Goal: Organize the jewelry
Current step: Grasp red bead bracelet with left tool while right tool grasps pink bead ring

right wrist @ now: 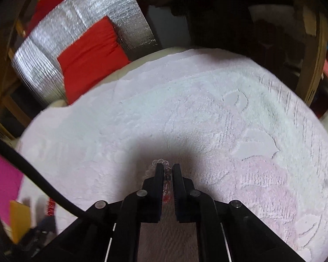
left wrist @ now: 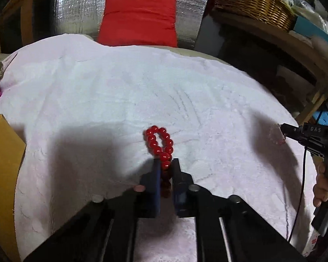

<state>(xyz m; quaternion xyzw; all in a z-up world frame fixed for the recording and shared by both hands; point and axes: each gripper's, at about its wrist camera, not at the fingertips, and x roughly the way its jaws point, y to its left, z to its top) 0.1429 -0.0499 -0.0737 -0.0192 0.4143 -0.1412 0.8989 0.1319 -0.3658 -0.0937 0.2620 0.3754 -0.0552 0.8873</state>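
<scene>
1. The step in hand looks like the pick-up: each gripper has a bracelet, and neither piece is put away yet.
2. The left gripper [left wrist: 165, 163] has its fingers drawn narrow on the red bracelet [left wrist: 159, 142]. One end of the bead loop is pinched between them; the rest lies ahead on the white towel [left wrist: 98, 83].
3. The right gripper [right wrist: 165, 168] is likewise nearly closed, holding a clear bracelet [right wrist: 161, 163] with a few red beads low in the gap. Its far end sits at the fingertips over the towel.
4. In the left view the right gripper shows at the right edge, well apart from the red bracelet.
5. Next, I judge, both go up off the towel and across to a holder. An orange box [left wrist: 2, 170] stands at the left edge; whether it is the holder I cannot tell.
6. Beads roll, so the pinch must stay firm.
</scene>
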